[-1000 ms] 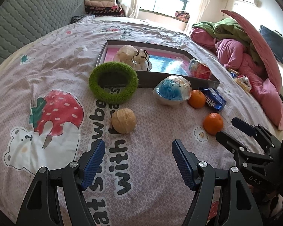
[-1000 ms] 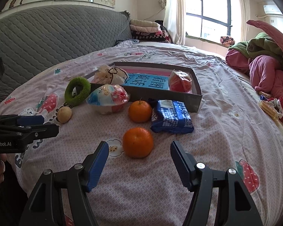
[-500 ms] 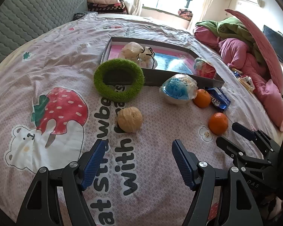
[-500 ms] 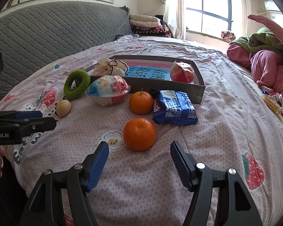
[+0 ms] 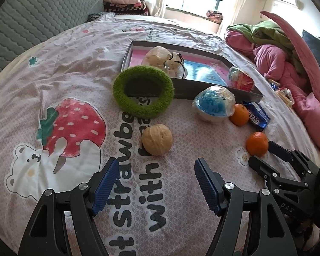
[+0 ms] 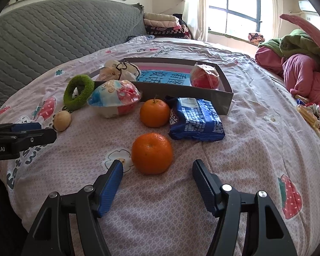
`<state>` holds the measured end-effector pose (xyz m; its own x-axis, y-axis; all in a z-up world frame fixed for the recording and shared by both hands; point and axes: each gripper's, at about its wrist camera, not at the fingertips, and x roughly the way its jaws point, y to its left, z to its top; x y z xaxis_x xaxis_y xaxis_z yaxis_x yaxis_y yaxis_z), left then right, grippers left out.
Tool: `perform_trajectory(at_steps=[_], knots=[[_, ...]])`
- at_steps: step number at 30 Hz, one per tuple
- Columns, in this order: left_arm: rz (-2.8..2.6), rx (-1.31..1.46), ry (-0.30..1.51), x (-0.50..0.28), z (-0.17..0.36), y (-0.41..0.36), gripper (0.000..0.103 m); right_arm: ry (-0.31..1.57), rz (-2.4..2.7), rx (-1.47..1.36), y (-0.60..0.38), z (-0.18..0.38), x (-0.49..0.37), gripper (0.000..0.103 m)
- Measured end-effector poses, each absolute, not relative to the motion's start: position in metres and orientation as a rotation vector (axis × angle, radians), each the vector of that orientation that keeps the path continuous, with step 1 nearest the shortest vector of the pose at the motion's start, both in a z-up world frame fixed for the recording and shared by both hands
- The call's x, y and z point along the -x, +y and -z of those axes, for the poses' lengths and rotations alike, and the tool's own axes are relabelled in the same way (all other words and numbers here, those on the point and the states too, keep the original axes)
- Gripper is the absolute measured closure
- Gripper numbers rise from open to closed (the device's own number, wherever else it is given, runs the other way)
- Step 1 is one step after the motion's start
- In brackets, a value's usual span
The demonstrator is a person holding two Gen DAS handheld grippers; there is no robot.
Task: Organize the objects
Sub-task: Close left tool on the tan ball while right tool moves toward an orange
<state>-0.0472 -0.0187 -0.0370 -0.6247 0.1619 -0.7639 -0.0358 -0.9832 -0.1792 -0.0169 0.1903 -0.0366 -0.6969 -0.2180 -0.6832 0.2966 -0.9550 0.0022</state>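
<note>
On the printed bedspread a tan walnut [image 5: 157, 139] lies just ahead of my open left gripper [image 5: 156, 167], which holds nothing. Beyond it a green fuzzy ring [image 5: 143, 91] leans on the grey shallow box [image 5: 215, 92]. A wrapped blue bowl [image 5: 213, 105], two oranges [image 5: 239, 115] [image 5: 257, 144] and a blue snack pack [image 5: 257, 117] lie in front of the box. In the right wrist view my right gripper [image 6: 157, 168] stands open around the near side of the closer orange [image 6: 152, 153], pads apart from it. The second orange [image 6: 154, 112] and blue pack [image 6: 196, 118] lie behind.
Inside the box [image 6: 223, 99] sit a cream drawstring pouch [image 6: 117, 71] and a red wrapped ball [image 6: 204, 77]. A grey quilted headboard [image 6: 53, 32] runs along the left. Pink and green bedding [image 6: 298, 64] is piled at the right. Snack wrappers [image 6: 309, 112] lie near the bed's right edge.
Both grippers have crept forward: the walnut now sits nearer the left fingertips and the closer orange nearer the right ones. Neither pair of jaws has changed its width.
</note>
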Motion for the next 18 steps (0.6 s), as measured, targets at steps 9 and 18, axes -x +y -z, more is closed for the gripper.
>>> perform_trajectory(at_steps=[9, 18], knots=[[-2.748, 1.296, -0.213, 0.062, 0.04, -0.016, 0.028, 0.169, 2.659, -1.042, 0.189, 0.039, 0.02, 0.036], [-2.771, 1.295, -0.211, 0.071, 0.044, -0.017, 0.028, 0.169, 2.665, -1.034, 0.186, 0.039, 0.025, 0.036]])
